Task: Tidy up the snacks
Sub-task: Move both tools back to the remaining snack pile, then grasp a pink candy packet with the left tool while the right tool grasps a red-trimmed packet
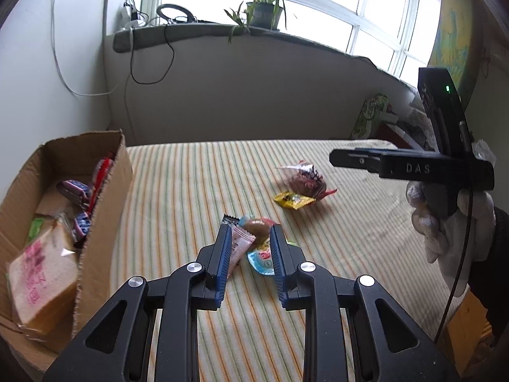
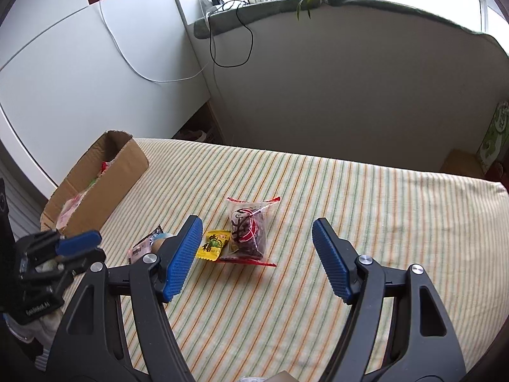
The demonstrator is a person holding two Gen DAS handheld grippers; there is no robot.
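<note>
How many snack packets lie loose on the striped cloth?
4: pink packet and blue packet beside it, nearest the box; yellow packet touching the clear bag farther right. Others may be hidden.

The box (image 1: 95, 191) runs off the left wrist view's left and bottom edges, so its near end is unseen. Inside the box, the purple packs (image 1: 74, 191) are half buried; their print is too small to read. Right of the box, the pink wrapper (image 1: 240, 245) and round snack (image 1: 258, 227) sit partly behind the left gripper's fingers (image 1: 222, 254). In the right wrist view that gripper (image 2: 68, 248) is cut by the left edge.
</note>
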